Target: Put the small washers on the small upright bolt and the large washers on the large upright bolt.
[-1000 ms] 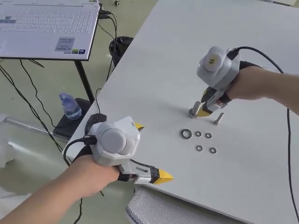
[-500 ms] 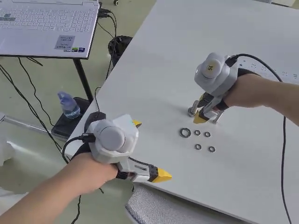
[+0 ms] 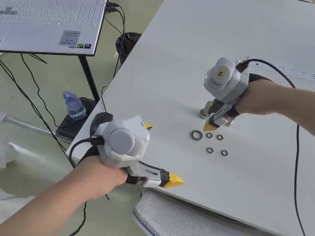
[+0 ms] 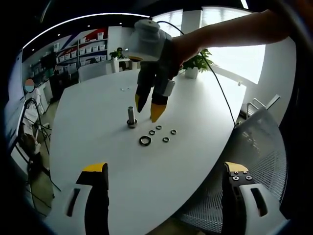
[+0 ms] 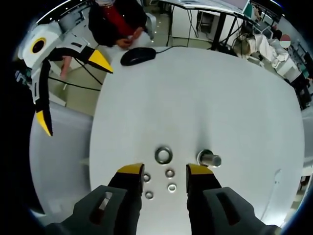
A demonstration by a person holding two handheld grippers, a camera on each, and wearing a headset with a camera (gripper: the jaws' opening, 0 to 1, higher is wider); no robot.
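Note:
A large upright bolt (image 3: 204,113) stands on the white table (image 3: 197,59). In front of it lie a large washer (image 3: 196,135) and several small washers (image 3: 210,150). My right gripper (image 3: 212,118) hangs open just above the table beside the bolt, with its yellow tips over the near washers. Its own view shows the large washer (image 5: 163,155) just ahead of its jaws, small washers (image 5: 169,173) between them and the bolt (image 5: 209,158) to the right. The small bolt is hidden behind its fingers. My left gripper (image 3: 160,155) is open and empty at the table's front edge, facing the bolt (image 4: 131,116) and washers (image 4: 145,141).
A laptop (image 3: 49,24) sits on a stand to the left, with cables and a water bottle (image 3: 74,109) on the floor below. A black mouse (image 3: 101,120) lies at the table's corner. A mesh chair (image 3: 167,216) is tucked under the front edge.
My right gripper has shifted a little from beside the large bolt toward the washers. The left gripper has stayed at the front edge. The head camera has moved slightly.

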